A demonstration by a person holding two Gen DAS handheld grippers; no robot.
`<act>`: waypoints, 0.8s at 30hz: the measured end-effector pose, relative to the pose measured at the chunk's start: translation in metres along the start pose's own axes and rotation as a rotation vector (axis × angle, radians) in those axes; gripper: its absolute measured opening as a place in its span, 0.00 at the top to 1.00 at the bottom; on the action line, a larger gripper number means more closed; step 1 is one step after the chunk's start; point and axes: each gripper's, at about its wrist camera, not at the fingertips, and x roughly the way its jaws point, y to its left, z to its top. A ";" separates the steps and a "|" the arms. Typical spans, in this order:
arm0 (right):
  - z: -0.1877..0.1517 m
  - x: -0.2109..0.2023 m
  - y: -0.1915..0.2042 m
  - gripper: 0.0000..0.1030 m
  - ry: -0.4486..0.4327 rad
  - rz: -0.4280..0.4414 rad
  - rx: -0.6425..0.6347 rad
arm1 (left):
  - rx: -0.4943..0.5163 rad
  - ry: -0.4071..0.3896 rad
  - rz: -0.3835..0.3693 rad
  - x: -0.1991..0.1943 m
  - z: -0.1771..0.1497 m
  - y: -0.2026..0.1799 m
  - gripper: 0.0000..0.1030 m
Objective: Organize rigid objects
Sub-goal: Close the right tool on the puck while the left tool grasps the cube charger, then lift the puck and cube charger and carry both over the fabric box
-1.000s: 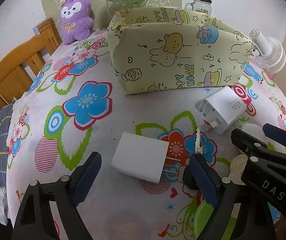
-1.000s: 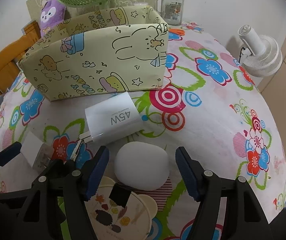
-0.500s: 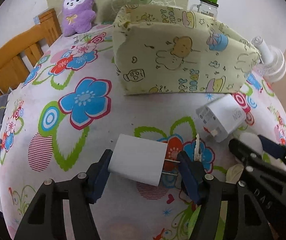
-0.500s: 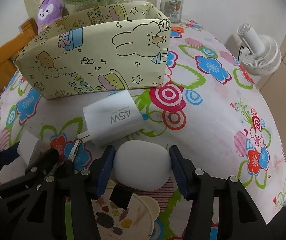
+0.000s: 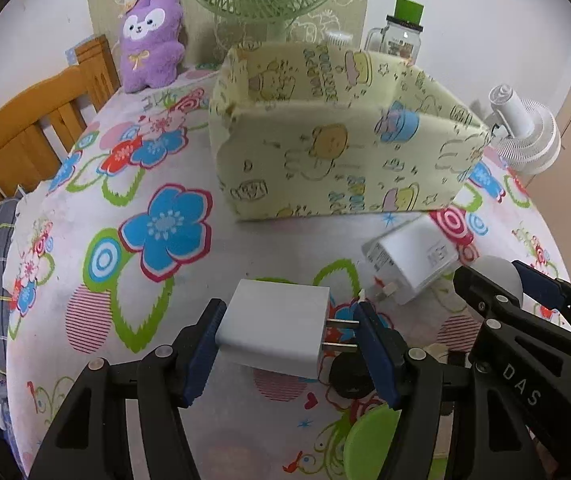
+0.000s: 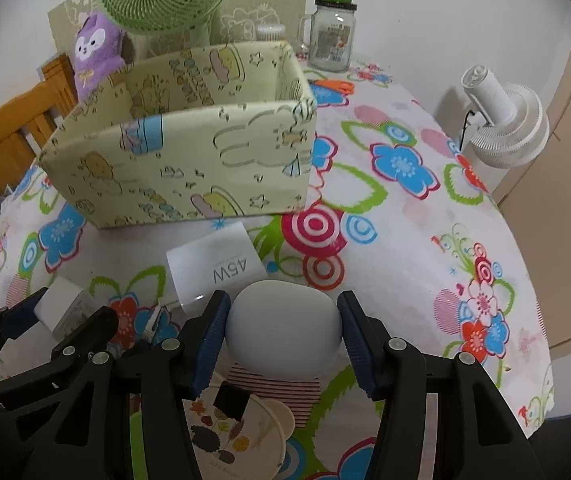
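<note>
White plug, square-bodied with two flat metal prongs pointing right: now pinched in my left gripper, one blue pad on its left face, the other against the prong tips. A second ago those jaws stood wide around it on the cloth; they have since closed in and stopped on it. I read it as just clear of the bench, though the lift is slight.

White pebble-shaped case, smooth and matte, rounded on all sides: clamped across its width by my right gripper, both pads touching. Those jaws also narrowed from a loose straddle within the last second, and the case has come up a little off the bench, near the front edge.

Meaning for the task: two rigid items secured together, so I judge the pick step done and the carry to the box next.

Box, pale yellow with cartoon prints, open-topped, sits toward the back of the bench; no contents visible inside.

Charger, white, marked 45W, lies loose between the box and both grippers, not yet handled.

Lid, round and printed, lies under the right gripper at the front edge.
</note>
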 end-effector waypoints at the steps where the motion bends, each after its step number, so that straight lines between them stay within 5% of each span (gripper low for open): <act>1: 0.001 -0.003 0.000 0.43 -0.006 0.001 -0.001 | 0.000 -0.004 0.001 -0.002 0.001 0.000 0.35; 24: 0.035 -0.065 -0.013 0.43 -0.124 0.020 0.022 | -0.021 -0.079 -0.004 -0.064 0.035 -0.010 0.35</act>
